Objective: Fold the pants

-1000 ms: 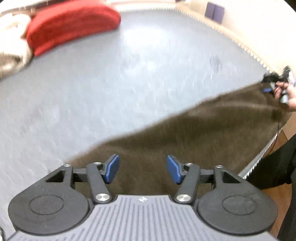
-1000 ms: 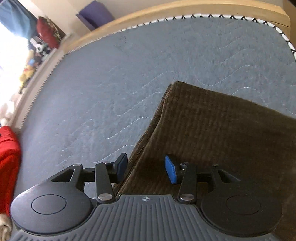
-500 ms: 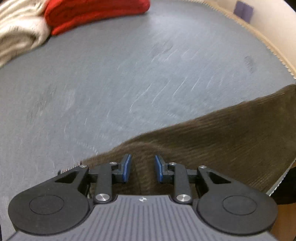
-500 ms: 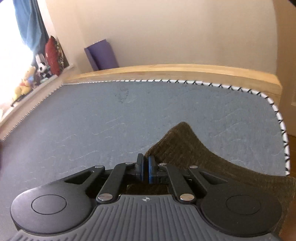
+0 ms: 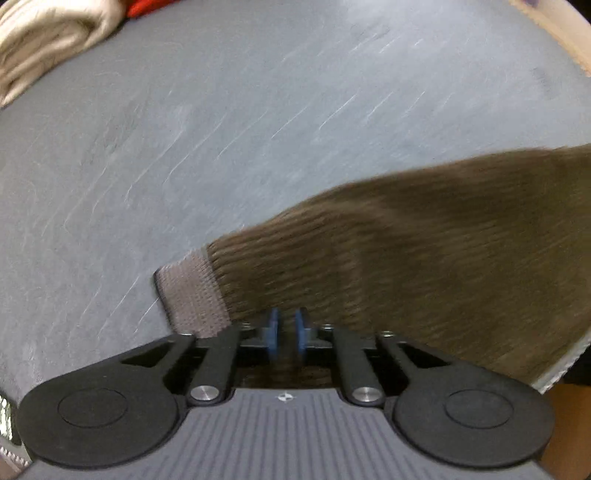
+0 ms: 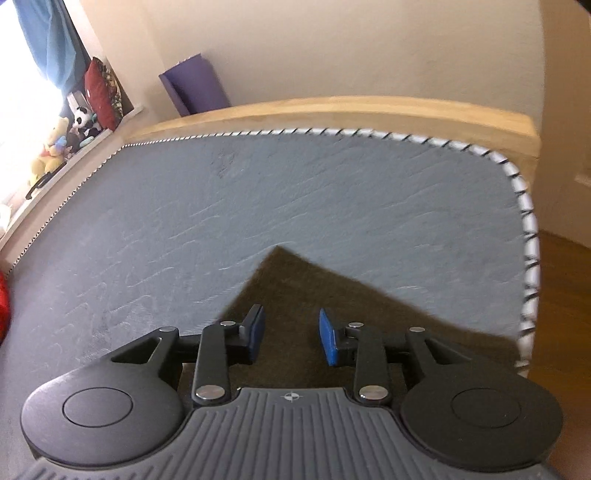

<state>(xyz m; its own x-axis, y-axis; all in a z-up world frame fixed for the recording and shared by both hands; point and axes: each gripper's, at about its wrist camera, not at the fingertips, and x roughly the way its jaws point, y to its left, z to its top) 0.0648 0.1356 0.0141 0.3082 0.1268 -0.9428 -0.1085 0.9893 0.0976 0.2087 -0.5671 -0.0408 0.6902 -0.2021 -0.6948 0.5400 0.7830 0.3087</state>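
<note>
The brown corduroy pants (image 5: 424, 251) lie on the grey-blue mattress (image 5: 221, 129), stretching to the right; a lighter ribbed waistband (image 5: 192, 291) shows at their near left end. My left gripper (image 5: 285, 334) is shut on the pants' edge just right of the waistband. In the right wrist view a corner of the pants (image 6: 291, 288) lies flat on the mattress (image 6: 295, 199). My right gripper (image 6: 291, 339) is open above that cloth and holds nothing.
A cream blanket (image 5: 48, 37) and a red cushion (image 5: 147, 7) lie at the far left. A wooden bed frame (image 6: 332, 110) borders the mattress; a purple mat (image 6: 195, 85) and soft toys (image 6: 55, 147) stand beyond. Wooden floor (image 6: 561, 295) lies right.
My left gripper closed fully on the pants' edge and the waistband came into view. My right gripper, shut on the pants corner half a second ago, has opened and let the corner go.
</note>
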